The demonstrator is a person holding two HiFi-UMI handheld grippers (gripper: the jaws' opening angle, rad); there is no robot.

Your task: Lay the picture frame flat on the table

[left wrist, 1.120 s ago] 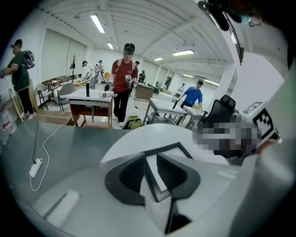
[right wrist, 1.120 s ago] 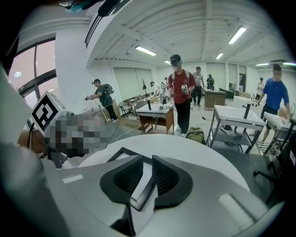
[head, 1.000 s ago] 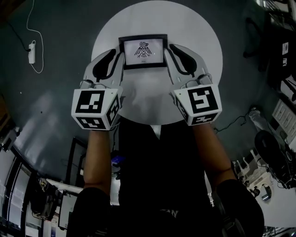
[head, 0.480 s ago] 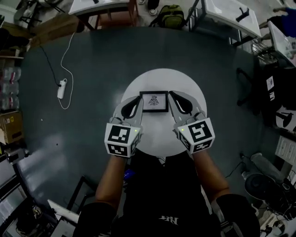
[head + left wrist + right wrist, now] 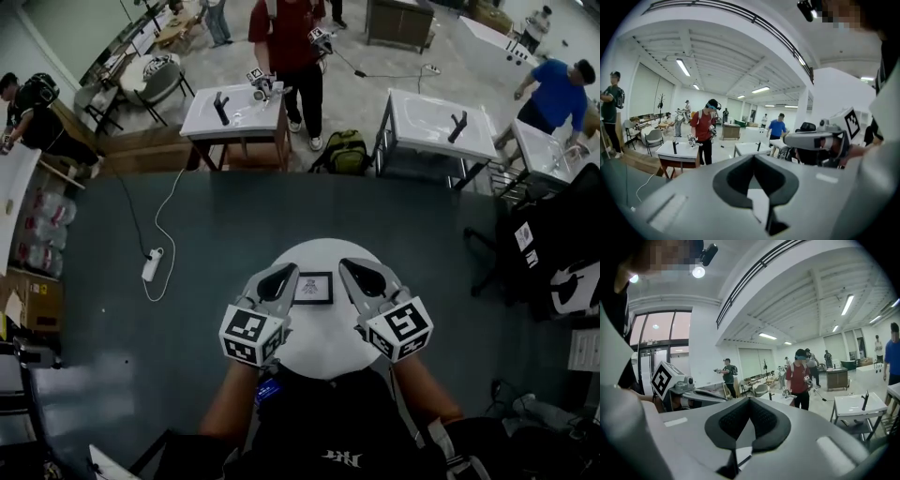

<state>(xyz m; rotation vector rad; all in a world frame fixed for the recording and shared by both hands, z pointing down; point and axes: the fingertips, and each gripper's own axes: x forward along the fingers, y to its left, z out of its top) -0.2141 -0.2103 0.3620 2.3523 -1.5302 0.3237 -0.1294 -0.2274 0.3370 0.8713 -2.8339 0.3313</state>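
left gripper (image 5: 281,275) and right gripper (image 5: 356,269) side by side out front, tips converging slightly, pointing near level with slight nose-down. both jaw pairs closed tip to tip, nothing between. left forearm (image 5: 228,401), right forearm (image 5: 424,389) bare, reaching forward

A white power strip (image 5: 152,265) lies on the dark floor mat (image 5: 112,309), its cable curling off toward a white worktable (image 5: 234,117). A green backpack (image 5: 346,153) sits on the floor between that and a second worktable (image 5: 441,127). A person in a red shirt (image 5: 292,33) stands behind them, and a person in a blue shirt (image 5: 558,92) at far right.
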